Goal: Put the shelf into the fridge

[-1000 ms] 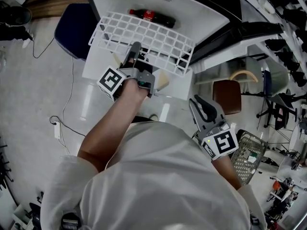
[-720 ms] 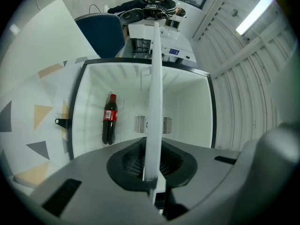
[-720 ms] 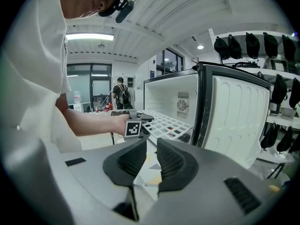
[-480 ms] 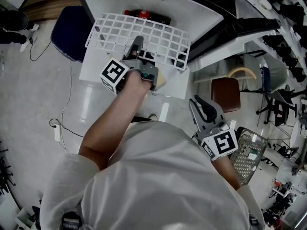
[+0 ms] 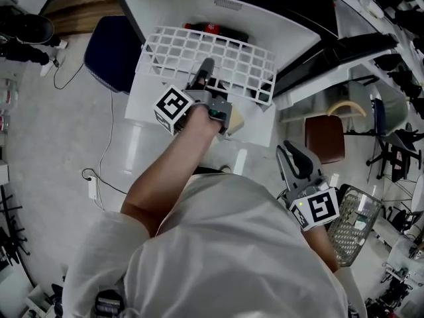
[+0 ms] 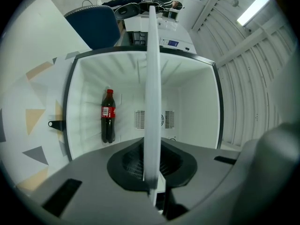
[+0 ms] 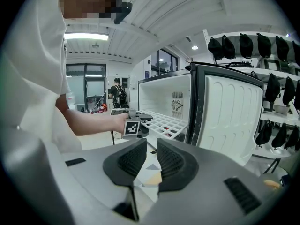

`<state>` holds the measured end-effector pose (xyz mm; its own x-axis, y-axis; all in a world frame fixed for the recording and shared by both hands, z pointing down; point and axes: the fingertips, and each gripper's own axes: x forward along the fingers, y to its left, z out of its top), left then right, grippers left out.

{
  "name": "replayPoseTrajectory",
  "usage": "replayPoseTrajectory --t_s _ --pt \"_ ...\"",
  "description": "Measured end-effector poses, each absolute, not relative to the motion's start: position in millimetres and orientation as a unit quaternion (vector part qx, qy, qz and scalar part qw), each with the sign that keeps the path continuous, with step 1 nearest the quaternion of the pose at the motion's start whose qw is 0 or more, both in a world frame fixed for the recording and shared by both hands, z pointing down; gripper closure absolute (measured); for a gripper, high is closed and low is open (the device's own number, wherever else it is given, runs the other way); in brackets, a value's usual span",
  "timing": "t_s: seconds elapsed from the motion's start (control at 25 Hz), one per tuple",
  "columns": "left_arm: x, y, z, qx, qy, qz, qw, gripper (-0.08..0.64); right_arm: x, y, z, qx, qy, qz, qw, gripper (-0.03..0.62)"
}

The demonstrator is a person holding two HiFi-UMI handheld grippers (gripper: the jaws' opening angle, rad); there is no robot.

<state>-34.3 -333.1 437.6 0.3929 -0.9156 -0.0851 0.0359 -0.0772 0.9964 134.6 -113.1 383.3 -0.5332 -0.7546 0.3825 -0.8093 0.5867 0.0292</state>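
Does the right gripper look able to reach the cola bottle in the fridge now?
Probably not: the right gripper hangs back outside the fridge, and the white shelf clamped in the left gripper spans the opening ahead of the cola bottle.

Shelf (image 5: 218, 53) seemingly slid deeper into fridge (image 5: 281, 25).

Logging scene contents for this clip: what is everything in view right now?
fridge: one, white interior, black frame, door open
shelf: one, white wire grid, partway inside the fridge
cola bottle: one, dark, red label, lying inside the fridge
chair: one, dark blue, left of the fridge
seat: one, brown, right of the fridge
wire basket: one, grey, lower right in head view
bags: several, black, hanging beyond the door
left gripper: one, grey, shut on the shelf's near edge
right gripper: one, grey, jaws slightly apart, empty
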Motion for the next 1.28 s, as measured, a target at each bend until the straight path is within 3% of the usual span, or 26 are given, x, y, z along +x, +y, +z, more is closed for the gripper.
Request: replayPoseTrajectory --t_s 1.28 --pt "-20 -383 441 0.650 -0.321 -0.346 0.596 0.526 122 -132 381 0.530 -0.829 0.079 0.161 0.514"
